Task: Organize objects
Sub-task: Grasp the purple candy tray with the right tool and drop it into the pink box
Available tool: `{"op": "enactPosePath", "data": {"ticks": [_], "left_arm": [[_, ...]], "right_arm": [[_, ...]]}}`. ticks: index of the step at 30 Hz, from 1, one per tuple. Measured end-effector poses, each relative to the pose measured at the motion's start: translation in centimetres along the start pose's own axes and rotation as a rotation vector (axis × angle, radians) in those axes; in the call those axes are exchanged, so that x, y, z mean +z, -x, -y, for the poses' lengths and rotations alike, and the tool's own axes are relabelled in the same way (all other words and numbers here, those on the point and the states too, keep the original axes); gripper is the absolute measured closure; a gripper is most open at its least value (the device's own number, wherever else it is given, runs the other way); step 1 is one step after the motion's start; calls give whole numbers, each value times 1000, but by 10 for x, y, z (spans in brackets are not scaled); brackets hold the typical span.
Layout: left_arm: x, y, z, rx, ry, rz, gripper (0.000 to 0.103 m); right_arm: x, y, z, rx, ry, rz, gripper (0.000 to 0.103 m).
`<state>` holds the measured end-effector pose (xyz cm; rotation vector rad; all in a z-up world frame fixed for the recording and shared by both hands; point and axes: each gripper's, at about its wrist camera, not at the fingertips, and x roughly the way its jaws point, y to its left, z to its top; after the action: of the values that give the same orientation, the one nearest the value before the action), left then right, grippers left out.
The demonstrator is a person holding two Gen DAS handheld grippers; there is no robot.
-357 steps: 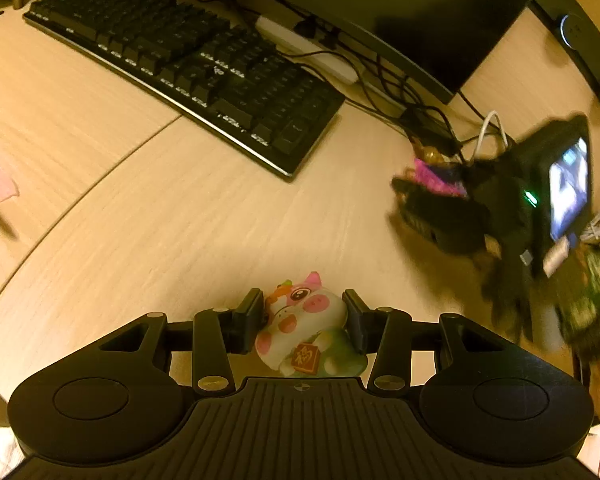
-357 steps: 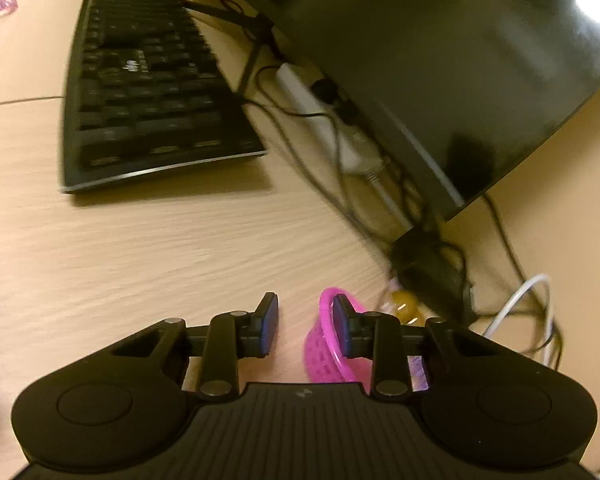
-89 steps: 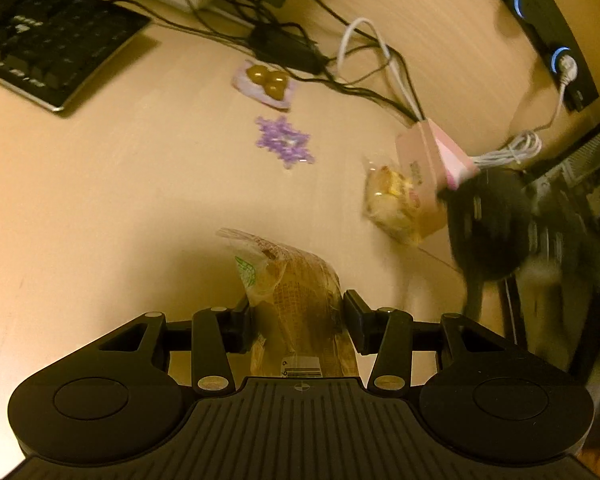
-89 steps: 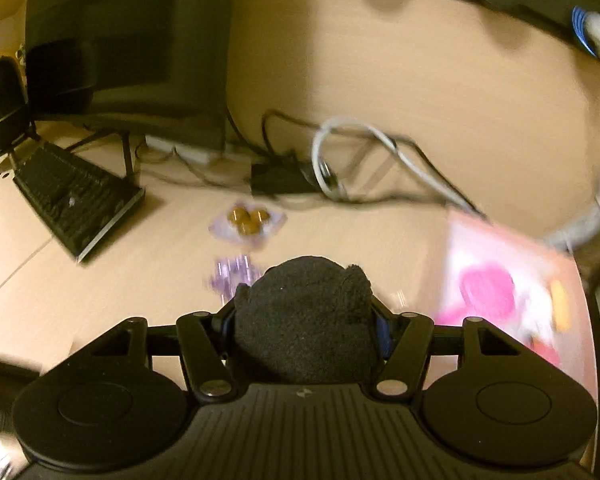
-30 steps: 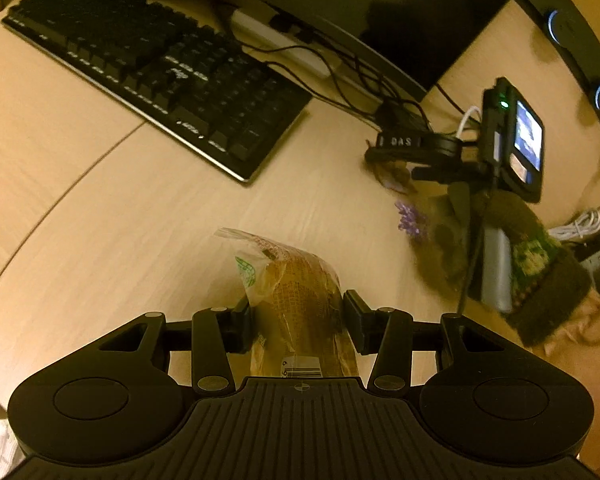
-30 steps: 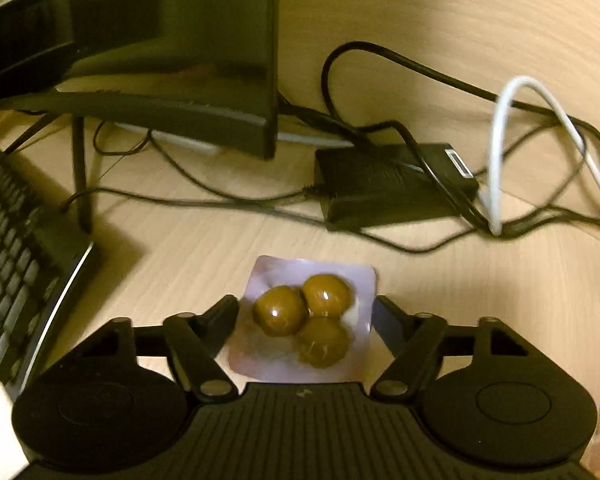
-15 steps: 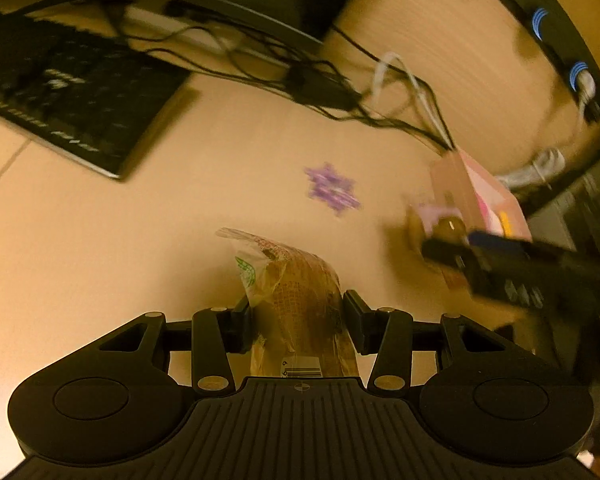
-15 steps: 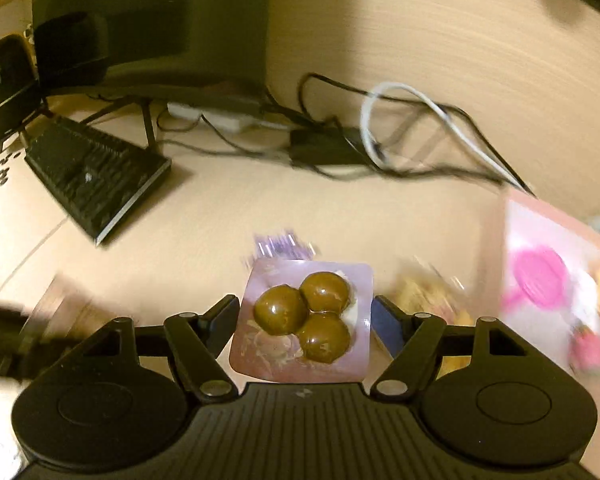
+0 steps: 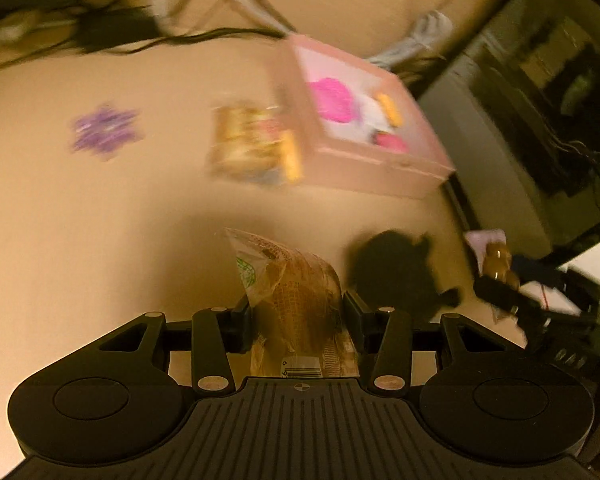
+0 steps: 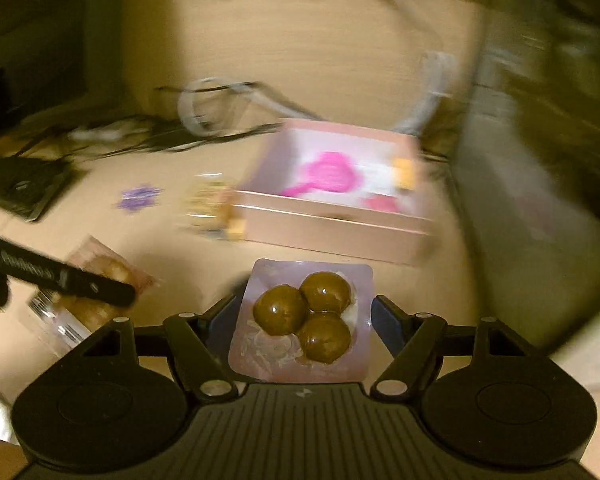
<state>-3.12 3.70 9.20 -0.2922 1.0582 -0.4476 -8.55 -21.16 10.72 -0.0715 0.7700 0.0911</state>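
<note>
A pink box, open-topped on the desk and already holding pink and yellow items, is the landmark here. Short of its near wall, the right gripper is clamped on a packet of three brown balls, while the left gripper, lower left of the box, pinches a bagged snack. Both loads appear bound for the box; each next needs carrying over its rim before the fingers part. A yellow packet and purple trinket lie left of it.
</note>
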Motion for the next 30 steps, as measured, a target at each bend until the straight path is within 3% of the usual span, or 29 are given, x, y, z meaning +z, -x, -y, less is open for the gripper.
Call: {"op": "enactPosePath", "data": {"ticks": [5, 8, 11, 14, 16, 18, 23, 26, 30], "left_arm": [[51, -10, 40, -64, -40, 75, 54], [90, -20, 63, -59, -79, 173, 54], [124, -45, 75, -99, -55, 230, 53], [138, -86, 88, 23, -154, 206, 53], [142, -94, 81, -1, -103, 231, 53], [139, -86, 71, -55, -41, 280, 53], [116, -44, 42, -19, -4, 365, 53], [79, -18, 16, 35, -1, 352, 53], [36, 1, -10, 119, 12, 277, 53]], "right_arm": [[-18, -3, 40, -51, -107, 9, 30], [-23, -5, 52, -41, -139, 16, 30], [-25, -8, 53, -23, -146, 19, 30], [-26, -10, 47, -19, -118, 32, 30], [-25, -10, 44, -20, -96, 45, 30], [-24, -11, 43, -20, -80, 56, 30], [-4, -20, 42, 6, -56, 80, 30], [25, -27, 37, 19, -3, 149, 30], [72, -50, 25, 26, 27, 206, 30]]}}
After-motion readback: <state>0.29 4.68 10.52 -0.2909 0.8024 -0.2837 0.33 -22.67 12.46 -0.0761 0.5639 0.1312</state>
